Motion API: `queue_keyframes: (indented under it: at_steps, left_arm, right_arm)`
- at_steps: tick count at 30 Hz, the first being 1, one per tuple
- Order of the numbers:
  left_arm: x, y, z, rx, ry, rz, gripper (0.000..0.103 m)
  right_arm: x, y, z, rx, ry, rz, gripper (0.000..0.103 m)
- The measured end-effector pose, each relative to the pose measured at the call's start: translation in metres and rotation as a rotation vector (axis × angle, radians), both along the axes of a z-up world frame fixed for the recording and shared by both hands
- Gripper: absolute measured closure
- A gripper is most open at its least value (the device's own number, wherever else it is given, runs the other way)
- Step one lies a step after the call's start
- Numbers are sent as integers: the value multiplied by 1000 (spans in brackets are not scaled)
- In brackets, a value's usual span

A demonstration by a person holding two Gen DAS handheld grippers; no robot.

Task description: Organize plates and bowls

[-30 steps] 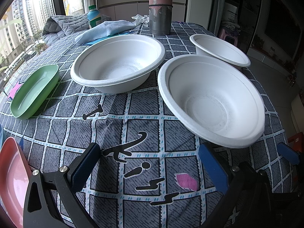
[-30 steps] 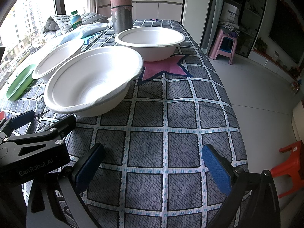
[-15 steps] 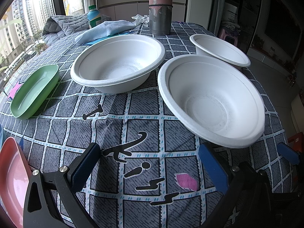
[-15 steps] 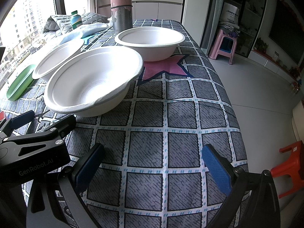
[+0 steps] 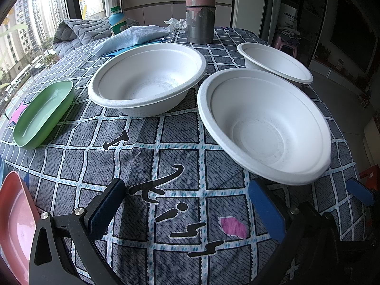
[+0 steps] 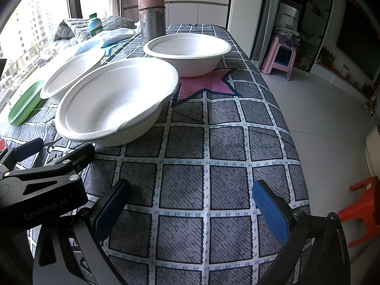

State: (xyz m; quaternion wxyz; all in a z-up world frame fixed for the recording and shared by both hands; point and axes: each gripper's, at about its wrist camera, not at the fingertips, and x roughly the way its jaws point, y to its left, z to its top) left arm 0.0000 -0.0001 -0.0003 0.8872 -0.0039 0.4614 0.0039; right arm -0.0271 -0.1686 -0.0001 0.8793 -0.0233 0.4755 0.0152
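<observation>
Left gripper (image 5: 187, 210) and right gripper (image 6: 190, 205) spread wide, holding nothing, above tablecloth (image 5: 180, 142) near three white bowls (image 5: 261, 123)

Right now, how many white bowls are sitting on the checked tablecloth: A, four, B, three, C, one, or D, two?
B: the left wrist view shows three white bowls, the near bowl, the middle bowl and the far bowl, each standing apart on the tablecloth; none are stacked.
</observation>
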Motion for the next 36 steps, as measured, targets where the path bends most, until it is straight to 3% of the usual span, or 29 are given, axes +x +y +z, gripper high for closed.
queue_keyframes:
  at_steps: [21,27,30,33,34,36]
  left_arm:
    - [0,0,0,0,0,0,0]
    - [0,-5,2,0,6,109,0]
    - [9,-4,2,-2,91,67,0]
    - [21,-7,3,23,253,-34,0]
    - [21,-6,6,52,293,-32,0]
    - [22,2,19,64,348,-9,0]
  right_arm:
    - [0,0,0,-1,0,0,1]
    - [-1,3,0,0,5,-18,1]
    - [4,2,4,-6,59,-14,1]
    - [17,1,9,-37,241,4,1]
    - [18,-1,13,-57,292,-10,1]
    - [13,-8,32,-77,303,-38,1]
